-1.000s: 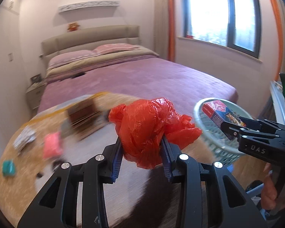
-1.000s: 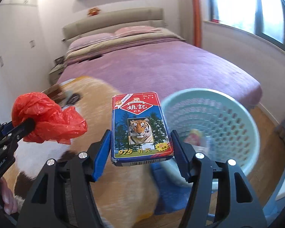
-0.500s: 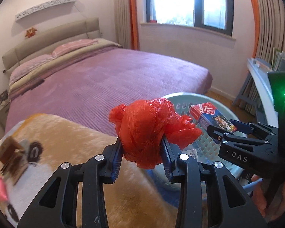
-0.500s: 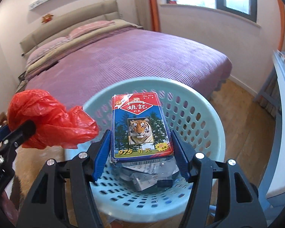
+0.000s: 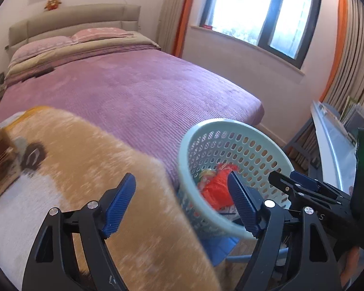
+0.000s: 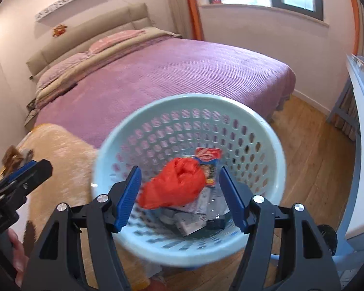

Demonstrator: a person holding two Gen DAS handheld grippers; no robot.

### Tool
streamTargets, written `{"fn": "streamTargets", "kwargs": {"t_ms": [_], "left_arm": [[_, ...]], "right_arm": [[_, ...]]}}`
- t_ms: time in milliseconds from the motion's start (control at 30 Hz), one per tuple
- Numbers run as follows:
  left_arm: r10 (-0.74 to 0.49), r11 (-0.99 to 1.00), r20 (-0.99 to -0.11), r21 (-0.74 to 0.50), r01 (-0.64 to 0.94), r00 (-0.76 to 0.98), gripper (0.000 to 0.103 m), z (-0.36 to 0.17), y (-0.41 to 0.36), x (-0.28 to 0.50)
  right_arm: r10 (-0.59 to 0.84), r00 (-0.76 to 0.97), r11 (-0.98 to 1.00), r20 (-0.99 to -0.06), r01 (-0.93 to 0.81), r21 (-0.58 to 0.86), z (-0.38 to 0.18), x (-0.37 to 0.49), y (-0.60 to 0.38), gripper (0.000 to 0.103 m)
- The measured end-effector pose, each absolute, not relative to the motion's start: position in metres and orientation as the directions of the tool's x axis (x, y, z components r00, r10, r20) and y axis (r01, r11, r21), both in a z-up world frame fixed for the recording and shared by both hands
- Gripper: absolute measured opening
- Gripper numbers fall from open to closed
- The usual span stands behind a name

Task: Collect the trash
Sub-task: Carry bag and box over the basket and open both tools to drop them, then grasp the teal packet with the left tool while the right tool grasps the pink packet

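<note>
Two claws: both mine, left gripper (image 5: 182, 203) and right gripper (image 6: 179, 195), each spread wide and holding nothing.
Trash: red plastic bag (image 6: 173, 188) and tiger card box (image 6: 208, 167) lie inside the pale green basket (image 6: 109, 150), on top of other scraps.
Why there: the basket sits low beside the bed (image 6: 172, 72), just under my right claw, so released items drop straight in.
Edges: the basket rim is close to both claws.
Open room: wood floor (image 6: 310, 150) to the right; fuzzy orange blanket (image 5: 85, 160) to the left.
</note>
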State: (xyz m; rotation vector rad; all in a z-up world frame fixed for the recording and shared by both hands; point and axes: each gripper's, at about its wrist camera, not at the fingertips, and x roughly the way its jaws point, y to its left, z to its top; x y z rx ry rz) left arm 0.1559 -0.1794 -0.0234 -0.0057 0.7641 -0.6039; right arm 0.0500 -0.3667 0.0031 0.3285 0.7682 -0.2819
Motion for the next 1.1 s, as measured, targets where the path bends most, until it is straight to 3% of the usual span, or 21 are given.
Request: {"fn": "streamTargets", "kwargs": {"t_ms": [433,667,900,1000,1100], "left_arm": [[-0.374,0.927,-0.575,-0.227,0.298,0.727,0.076,0.003,-0.026,0.099],[-0.081,0.990,-0.568,-0.143,-0.002,0.819,0.092,0.009,0.083,0.085],[0.163,0.967,-0.607,-0.060,-0.250,0.778,0.093,0.002,0.174,0.094],[0.242,0.944,-0.669,-0.005,-0.329,0.703,0.093,-0.008,0.208,0.107],[0.217,0.948,-0.679,-0.025,-0.318,0.701,0.093,-0.015,0.230,0.117]], "right_arm": [[0.017,0.766,0.990,-0.642,0.075,0.116,0.044,0.047,-0.230,0.064],[0.123,0.749,0.992,-0.651,-0.086,0.089,0.045,0.063,-0.152,0.064],[0.193,0.727,0.975,-0.659,-0.218,0.045,0.042,0.082,-0.088,0.064],[0.227,0.702,0.963,-0.676,-0.265,0.048,0.042,0.094,-0.065,0.064],[0.275,0.663,0.949,-0.696,-0.305,0.084,0.041,0.107,-0.042,0.064]]}}
